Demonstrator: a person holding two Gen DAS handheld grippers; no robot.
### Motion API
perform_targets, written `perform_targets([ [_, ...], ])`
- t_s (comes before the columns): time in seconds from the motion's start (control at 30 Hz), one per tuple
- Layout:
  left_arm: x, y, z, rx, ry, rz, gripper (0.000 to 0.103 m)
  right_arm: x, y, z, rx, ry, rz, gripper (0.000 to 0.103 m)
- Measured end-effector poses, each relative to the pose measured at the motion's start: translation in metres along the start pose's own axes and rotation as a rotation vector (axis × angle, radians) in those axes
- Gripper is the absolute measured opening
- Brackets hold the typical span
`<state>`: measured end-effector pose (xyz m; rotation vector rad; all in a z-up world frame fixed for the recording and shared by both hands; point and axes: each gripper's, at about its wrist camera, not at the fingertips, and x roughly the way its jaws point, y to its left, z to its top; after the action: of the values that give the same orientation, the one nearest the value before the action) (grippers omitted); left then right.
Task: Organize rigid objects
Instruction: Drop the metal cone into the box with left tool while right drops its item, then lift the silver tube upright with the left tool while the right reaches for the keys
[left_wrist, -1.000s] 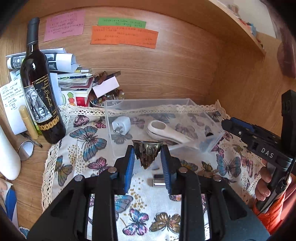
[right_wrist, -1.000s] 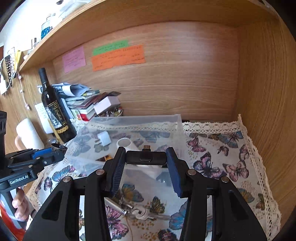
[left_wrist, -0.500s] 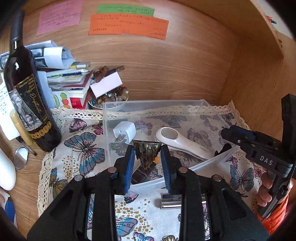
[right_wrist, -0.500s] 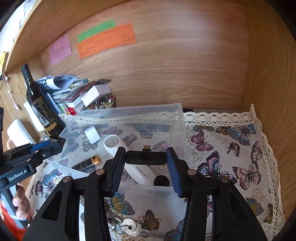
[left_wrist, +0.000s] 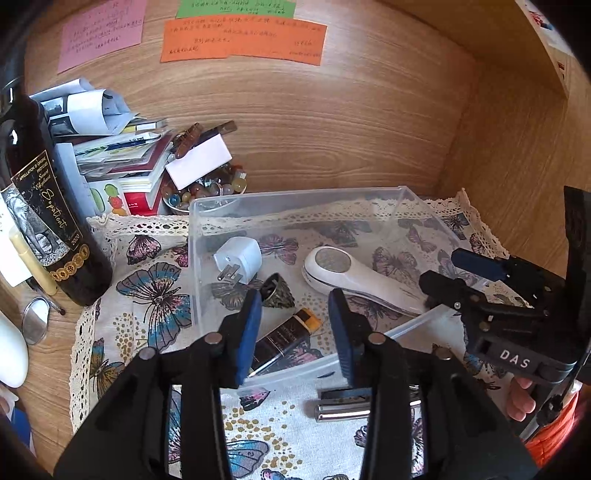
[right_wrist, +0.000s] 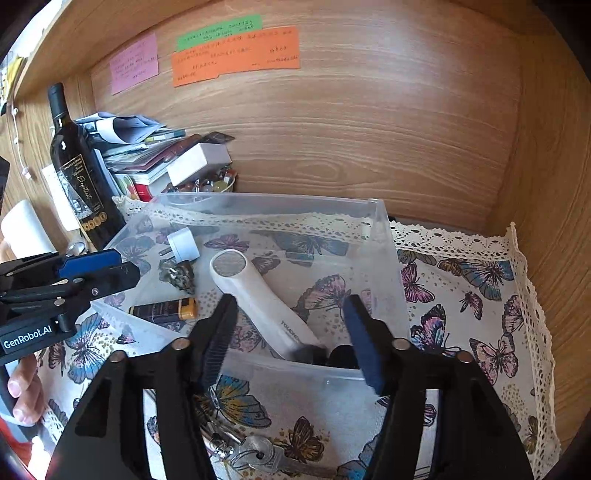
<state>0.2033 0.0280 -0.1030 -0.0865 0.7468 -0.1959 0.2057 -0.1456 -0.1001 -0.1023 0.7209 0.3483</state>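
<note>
- The left gripper (left_wrist: 293, 325) hangs over the near-left part of the clear plastic bin (left_wrist: 295, 194) — jaws spread wide, nothing between them.
- The right gripper (right_wrist: 290, 332) is likewise agape and empty over the bin's near-right corner.
- Inside the bin lie a bronze thimble-like cone (left_wrist: 277, 291), a white plug adapter (left_wrist: 238, 258), a white handheld device (left_wrist: 354, 278), a dark battery (left_wrist: 286, 338) and a black object (right_wrist: 343, 356) at the near wall.
- Outside the bin's near wall lie keys (right_wrist: 258, 456).

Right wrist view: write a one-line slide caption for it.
Open right gripper above a clear plastic bin holding a white handheld device, charger plug, battery and ornate metal piece.
</note>
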Motion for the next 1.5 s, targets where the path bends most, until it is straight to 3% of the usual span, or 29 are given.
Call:
perform_targets([
  [0.13,-0.011,-0.003,-0.003,0.012,-0.009,-0.03,0.047,-0.018,0.002,-0.001,-0.015,-0.039,-0.011,0.066],
  [0.3,-0.03,-0.014,-0.013,0.077,-0.019,-0.045,0.071,-0.042,0.001,-0.01,-0.048,-0.076,-0.037,0.072],
  [0.47,-0.027,-0.02,-0.03,0.098,0.061,-0.067,0.081,-0.054,-0.001,-0.024,-0.075,-0.063,-0.047,0.073],
  [0.83,0.013,-0.056,-0.065,0.183,0.248,-0.097,0.081,-0.06,-0.011,-0.063,-0.068,0.001,-0.042,0.075],
  [1.03,0.025,-0.069,-0.065,0.256,0.266,-0.06,0.086,-0.056,-0.019,-0.076,-0.055,0.037,-0.027,0.075],
  [1.33,0.038,-0.093,-0.059,0.378,0.302,-0.117,0.086,-0.053,-0.019,-0.086,-0.073,0.068,-0.02,0.075],
  [1.43,0.044,-0.089,-0.065,0.352,0.357,-0.151,0.081,-0.052,-0.019,-0.087,-0.071,0.079,-0.01,0.075],
  [1.5,0.043,-0.085,-0.069,0.349,0.36,-0.151,0.071,-0.05,-0.019,-0.087,-0.077,0.089,-0.004,0.075],
])
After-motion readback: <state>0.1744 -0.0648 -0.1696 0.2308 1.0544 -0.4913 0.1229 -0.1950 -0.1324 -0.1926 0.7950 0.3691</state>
